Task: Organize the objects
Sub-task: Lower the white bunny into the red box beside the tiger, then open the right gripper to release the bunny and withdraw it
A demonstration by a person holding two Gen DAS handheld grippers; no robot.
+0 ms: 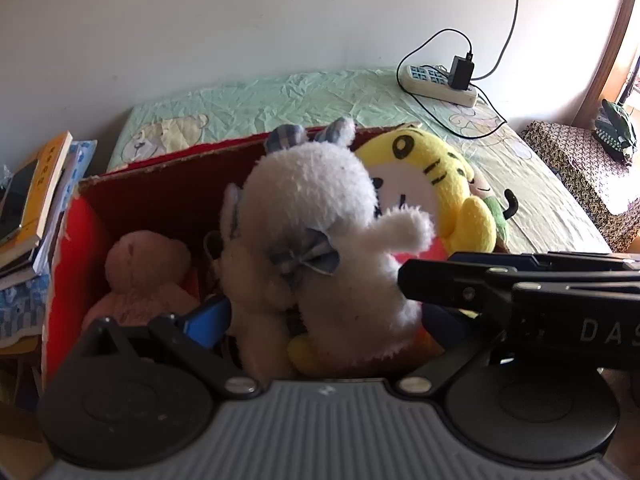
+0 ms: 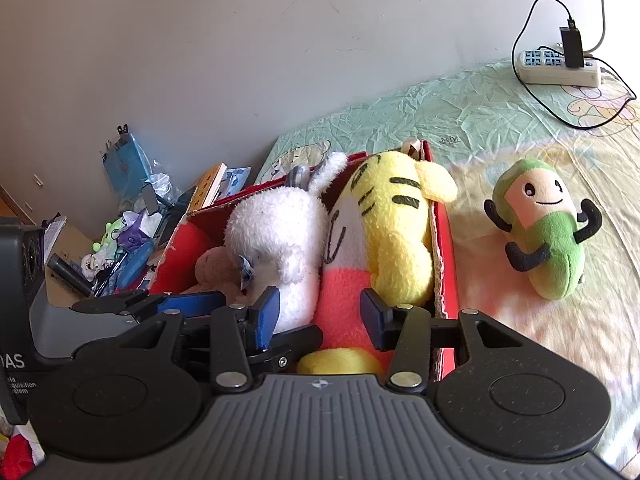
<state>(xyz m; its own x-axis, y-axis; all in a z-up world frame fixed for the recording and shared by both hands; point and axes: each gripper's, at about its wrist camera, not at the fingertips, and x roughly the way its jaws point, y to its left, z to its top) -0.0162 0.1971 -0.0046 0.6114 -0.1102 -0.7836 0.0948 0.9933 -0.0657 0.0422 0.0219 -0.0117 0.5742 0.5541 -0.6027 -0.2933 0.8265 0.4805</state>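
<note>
Bedside red box (image 2: 442, 240), tiger plush (image 2: 400, 236) just beyond parted, empty right tongs (image 2: 320, 316).

Bed (image 2: 460, 120) w/ box (image 2: 444, 240), pea plush (image 2: 548, 240), pwr strip (image 2: 560, 68)

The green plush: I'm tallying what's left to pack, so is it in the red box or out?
Out. The green plush lies on the bedsheet, right of the red box, apart from its wall.
</note>
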